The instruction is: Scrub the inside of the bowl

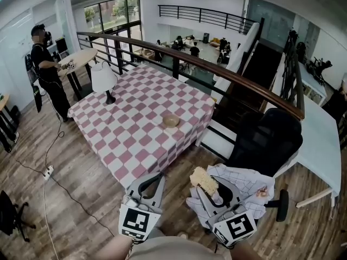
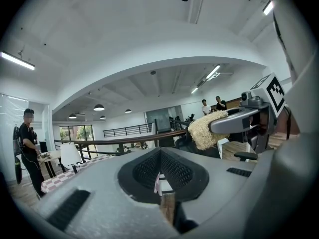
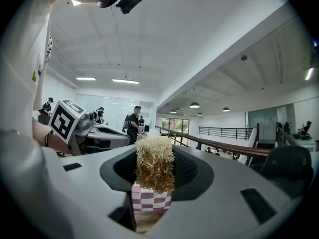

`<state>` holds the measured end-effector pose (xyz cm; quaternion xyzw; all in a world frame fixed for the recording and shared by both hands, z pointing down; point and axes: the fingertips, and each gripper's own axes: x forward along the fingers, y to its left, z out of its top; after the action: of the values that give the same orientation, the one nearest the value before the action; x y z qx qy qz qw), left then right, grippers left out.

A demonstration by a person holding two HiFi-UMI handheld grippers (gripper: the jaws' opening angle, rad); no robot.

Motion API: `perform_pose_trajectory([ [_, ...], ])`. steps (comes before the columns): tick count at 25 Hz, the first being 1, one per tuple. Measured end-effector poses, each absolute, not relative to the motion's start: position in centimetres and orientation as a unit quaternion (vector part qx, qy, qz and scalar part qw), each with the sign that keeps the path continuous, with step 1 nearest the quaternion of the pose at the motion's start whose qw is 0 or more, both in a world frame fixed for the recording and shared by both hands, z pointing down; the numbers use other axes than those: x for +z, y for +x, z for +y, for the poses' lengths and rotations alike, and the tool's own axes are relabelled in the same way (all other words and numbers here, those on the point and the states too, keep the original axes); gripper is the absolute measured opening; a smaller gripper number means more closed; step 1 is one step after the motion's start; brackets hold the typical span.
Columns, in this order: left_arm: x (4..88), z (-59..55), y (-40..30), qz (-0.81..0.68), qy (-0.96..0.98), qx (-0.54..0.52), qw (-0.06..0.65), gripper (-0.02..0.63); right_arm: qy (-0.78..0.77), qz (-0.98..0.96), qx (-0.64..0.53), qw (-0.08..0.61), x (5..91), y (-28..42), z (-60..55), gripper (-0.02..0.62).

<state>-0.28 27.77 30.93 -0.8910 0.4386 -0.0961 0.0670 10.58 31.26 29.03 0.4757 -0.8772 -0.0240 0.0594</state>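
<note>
A small tan bowl (image 1: 171, 121) stands on the table with the pink-and-white checked cloth (image 1: 130, 129), near its right side. Both grippers hang well short of the table's near corner, over the wooden floor. My right gripper (image 1: 209, 190) is shut on a straw-coloured fibre scrubber (image 1: 204, 180), which sticks up between its jaws (image 3: 155, 163). My left gripper (image 1: 153, 179) is shut with nothing in it; its jaws meet in the left gripper view (image 2: 159, 176). From there the right gripper (image 2: 234, 123) and its scrubber (image 2: 207, 129) show at the right.
A white table lamp (image 1: 103, 80) stands on the table's far left corner. A black office chair (image 1: 265, 140) and a crumpled patterned cloth (image 1: 241, 184) are at the right, beside a white desk (image 1: 320, 140). A railing (image 1: 217, 72) runs behind the table. A person (image 1: 46, 69) stands far left.
</note>
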Motion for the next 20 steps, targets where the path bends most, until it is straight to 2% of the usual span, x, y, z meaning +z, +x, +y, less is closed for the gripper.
perform_pose_trajectory([
  [20, 31.3, 28.3, 2.4, 0.459, -0.881, -0.098, 0.058, 0.014, 0.471, -0.881, -0.016, 0.047, 30.5, 14.5, 31.3, 0.156],
])
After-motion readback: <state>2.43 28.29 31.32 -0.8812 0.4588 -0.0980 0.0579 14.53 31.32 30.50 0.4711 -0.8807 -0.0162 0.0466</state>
